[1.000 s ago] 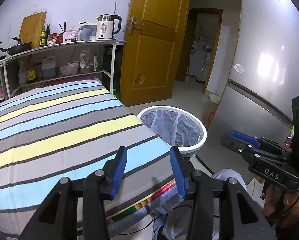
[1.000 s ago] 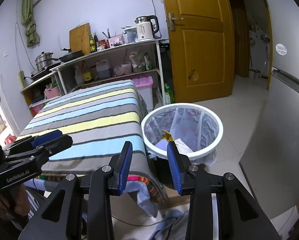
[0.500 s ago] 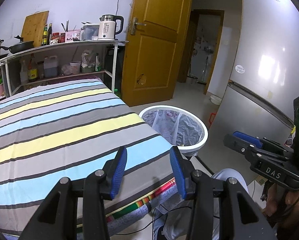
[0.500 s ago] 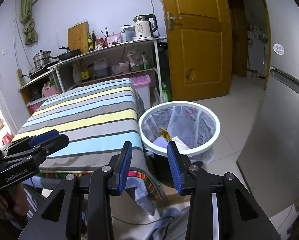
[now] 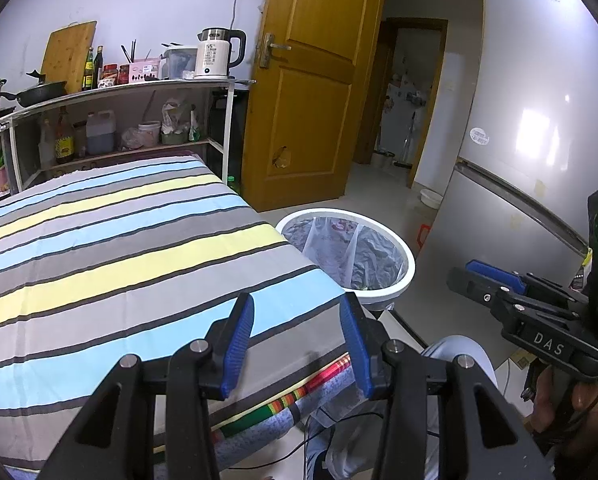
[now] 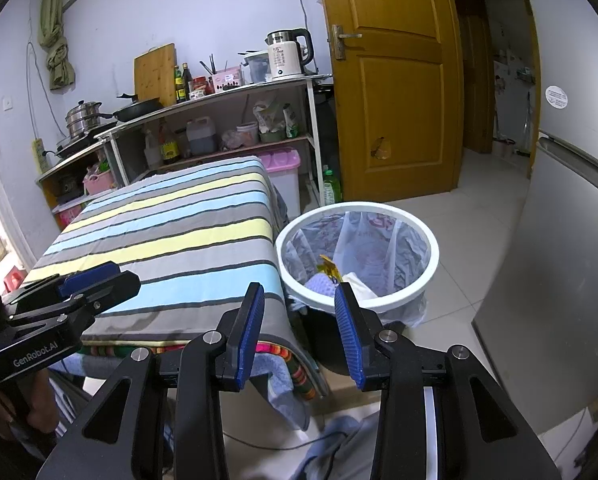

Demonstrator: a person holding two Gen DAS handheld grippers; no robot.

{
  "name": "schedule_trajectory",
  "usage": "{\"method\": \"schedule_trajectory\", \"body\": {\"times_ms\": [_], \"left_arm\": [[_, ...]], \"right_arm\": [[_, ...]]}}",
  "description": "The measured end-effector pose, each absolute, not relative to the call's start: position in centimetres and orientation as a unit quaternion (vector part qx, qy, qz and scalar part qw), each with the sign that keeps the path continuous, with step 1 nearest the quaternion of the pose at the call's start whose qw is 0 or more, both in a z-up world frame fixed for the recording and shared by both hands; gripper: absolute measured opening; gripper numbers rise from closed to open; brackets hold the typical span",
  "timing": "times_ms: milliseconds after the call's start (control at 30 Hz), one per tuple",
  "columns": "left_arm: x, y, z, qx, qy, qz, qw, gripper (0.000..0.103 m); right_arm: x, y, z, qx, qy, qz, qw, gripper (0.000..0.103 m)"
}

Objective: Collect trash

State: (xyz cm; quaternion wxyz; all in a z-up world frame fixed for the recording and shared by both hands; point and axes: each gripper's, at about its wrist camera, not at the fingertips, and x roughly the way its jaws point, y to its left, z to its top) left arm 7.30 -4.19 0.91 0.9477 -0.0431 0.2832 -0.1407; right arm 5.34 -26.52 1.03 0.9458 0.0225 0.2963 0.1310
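A white trash bin (image 6: 433, 256) lined with a clear bag stands on the floor at the table's right end; it also shows in the left wrist view (image 5: 409, 264). Inside lie a yellow wrapper (image 6: 330, 270), a purple piece and white paper. My left gripper (image 5: 297, 322) is open and empty above the table's near edge. My right gripper (image 6: 299, 312) is open and empty, held near the bin's near rim and the table corner. No trash shows on the striped tablecloth (image 5: 99, 240).
A shelf (image 6: 219, 120) with kettle, pans and bottles stands behind the table. A yellow door (image 6: 395, 80) is at the back, a grey fridge (image 6: 559, 240) at the right. A pink bin (image 6: 283, 172) sits by the shelf. Cloth hangs off the table's near edge.
Both grippers have drawn back and risen slightly, so the table and bin sit a little farther off. Both jaws stay open and empty.
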Motion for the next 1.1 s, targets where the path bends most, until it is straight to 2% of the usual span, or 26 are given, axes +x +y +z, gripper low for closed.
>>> {"method": "schedule_trajectory", "body": {"times_ms": [1100], "left_arm": [[6.58,-4.39,1.04,-0.033,0.277,-0.135,0.951,0.046]], "right_arm": [[5.2,-26.68,0.72,0.024,0.3,0.132,0.944,0.038]]}}
